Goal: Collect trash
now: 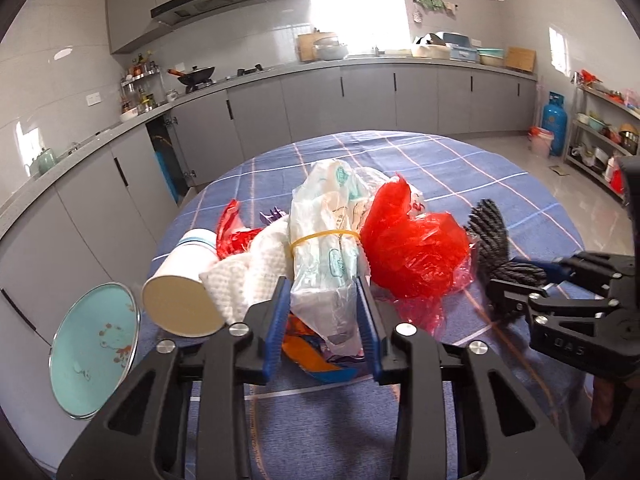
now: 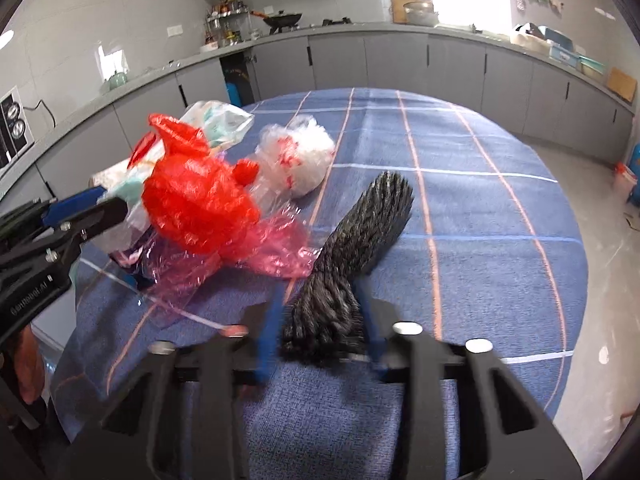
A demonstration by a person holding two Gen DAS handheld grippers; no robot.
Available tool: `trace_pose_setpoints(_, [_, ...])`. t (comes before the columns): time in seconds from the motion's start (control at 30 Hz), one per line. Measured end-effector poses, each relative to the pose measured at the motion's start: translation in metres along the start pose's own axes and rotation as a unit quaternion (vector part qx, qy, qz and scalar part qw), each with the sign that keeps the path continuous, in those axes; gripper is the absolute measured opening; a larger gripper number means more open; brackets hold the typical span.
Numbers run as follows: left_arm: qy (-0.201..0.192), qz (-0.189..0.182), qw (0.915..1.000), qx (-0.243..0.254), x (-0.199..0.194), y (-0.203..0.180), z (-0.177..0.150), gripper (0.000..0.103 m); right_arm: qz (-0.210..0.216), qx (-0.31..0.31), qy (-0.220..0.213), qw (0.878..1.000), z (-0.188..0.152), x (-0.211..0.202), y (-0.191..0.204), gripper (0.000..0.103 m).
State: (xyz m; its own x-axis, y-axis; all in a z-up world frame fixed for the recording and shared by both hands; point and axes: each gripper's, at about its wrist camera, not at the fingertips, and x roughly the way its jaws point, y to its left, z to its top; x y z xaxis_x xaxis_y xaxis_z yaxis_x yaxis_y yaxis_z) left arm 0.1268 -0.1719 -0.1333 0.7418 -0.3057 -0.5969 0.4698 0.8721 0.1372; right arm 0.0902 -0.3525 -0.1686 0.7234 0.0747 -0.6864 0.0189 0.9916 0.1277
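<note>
Blue-padded left gripper [image 1: 325,312] clamps the white printed plastic bag bound by a yellow rubber band [image 1: 324,248], amid rubbish on the blue checked tablecloth [image 1: 460,168]. Right wrist view: right gripper [image 2: 320,332] clamps the dark grey yarn bundle [image 2: 352,256]. Collection barely begun; red crumpled plastic bag [image 2: 200,204] remains.

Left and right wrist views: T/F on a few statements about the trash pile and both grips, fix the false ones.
1. The left gripper is closed on the white plastic bag. True.
2. A yellow rubber band circles that bag. True.
3. The right gripper holds the red plastic bag. False: it is closed on the dark yarn bundle.
4. The paper cup stands upright. False: it lies on its side, bottom towards the left wrist camera.
5. The tablecloth is plain green. False: blue with a line grid.
</note>
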Motion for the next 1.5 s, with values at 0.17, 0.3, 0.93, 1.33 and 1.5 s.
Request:
trace_pose_setpoints(0.17, [-0.013, 0.006, 0.9999, 0.002, -0.011, 0.001, 0.003, 0.016, -0.003, -0.011, -0.017, 1.0, 0.001, -0.01, 0.002, 0.018])
trace_pose_setpoints(0.3, [-0.033, 0.009, 0.9994, -0.002, -0.026, 0.008, 0.008, 0.015, -0.011, -0.024, -0.043, 0.999, 0.007, -0.023, 0.007, 0.018])
trace_pose_setpoints(0.93, [-0.076, 0.064, 0.9944, -0.035, -0.068, 0.056, 0.019, 0.015, 0.024, -0.061, -0.117, 0.991, 0.061, -0.051, 0.043, 0.018])
trace_pose_setpoints(1.33, [-0.086, 0.102, 0.9893, -0.06, -0.086, 0.091, 0.008, 0.015, 0.061, -0.09, -0.133, 0.985, 0.081, -0.047, 0.083, 0.018])
trace_pose_setpoints(1.5, [-0.089, 0.113, 0.9876, -0.063, -0.095, 0.104, 0.004, 0.015, 0.074, -0.102, -0.137, 0.983, 0.089, -0.041, 0.101, 0.018])
